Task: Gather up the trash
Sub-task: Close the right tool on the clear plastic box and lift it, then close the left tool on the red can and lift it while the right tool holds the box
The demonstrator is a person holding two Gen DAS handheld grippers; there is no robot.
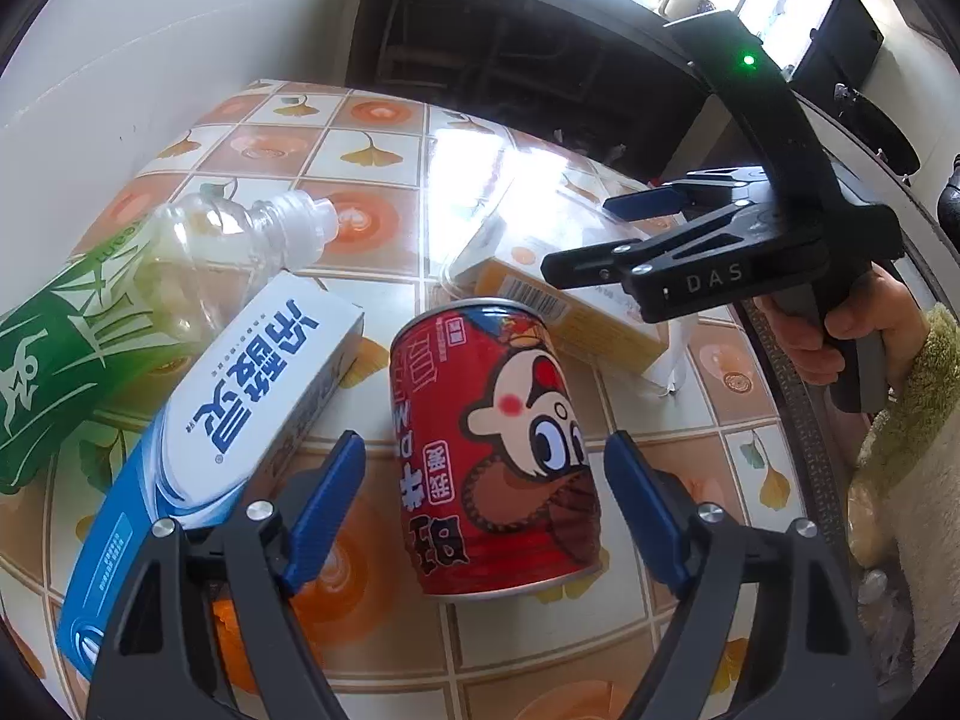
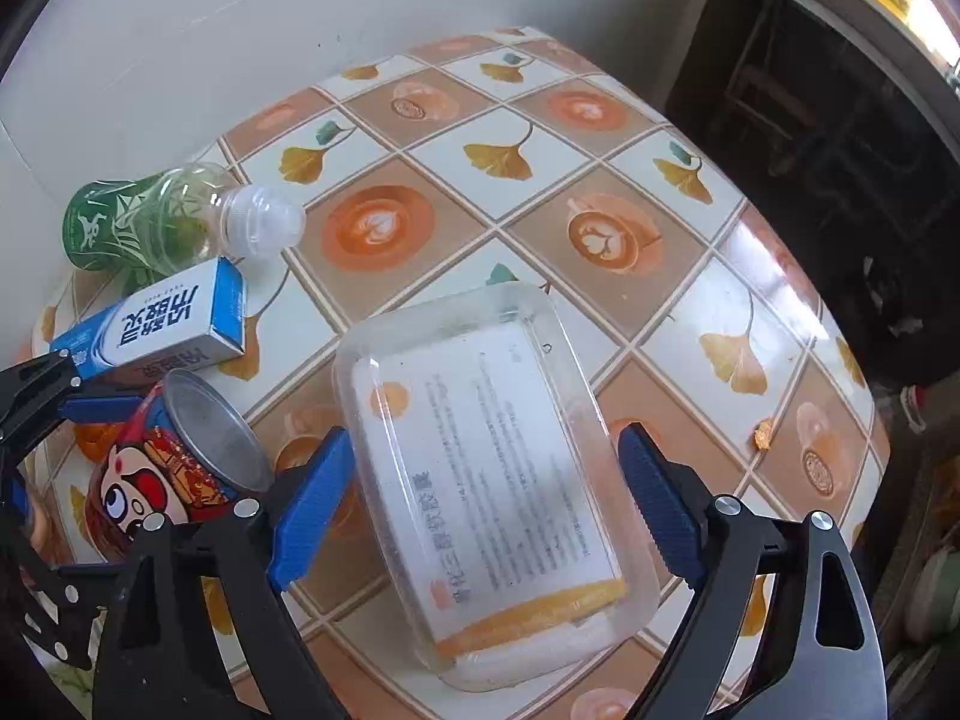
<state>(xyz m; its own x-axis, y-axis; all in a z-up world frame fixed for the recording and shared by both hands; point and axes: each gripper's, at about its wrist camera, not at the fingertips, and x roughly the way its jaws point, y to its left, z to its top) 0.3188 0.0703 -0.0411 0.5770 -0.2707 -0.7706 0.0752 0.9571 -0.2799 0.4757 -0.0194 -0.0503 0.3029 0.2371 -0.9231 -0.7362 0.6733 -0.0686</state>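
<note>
A red cartoon can (image 1: 492, 450) lies on its side on the table, between the open jaws of my left gripper (image 1: 483, 468); it also shows in the right wrist view (image 2: 174, 456). A clear plastic tray (image 2: 480, 468) holding an orange-and-white box (image 2: 498, 468) lies between the open jaws of my right gripper (image 2: 486, 492), which also shows in the left wrist view (image 1: 585, 234) above the box (image 1: 570, 306). A blue-white carton (image 1: 210, 438) (image 2: 156, 324) and a green-labelled clear bottle (image 1: 120, 312) (image 2: 174, 222) lie at the left.
The table wears a tiled cloth with ginkgo leaves and coffee cups (image 2: 540, 180). A white wall (image 2: 240, 30) stands behind it. A dark shelf (image 1: 510, 48) and floor clutter lie beyond the far edge. A small crumb (image 2: 763, 435) sits near the right edge.
</note>
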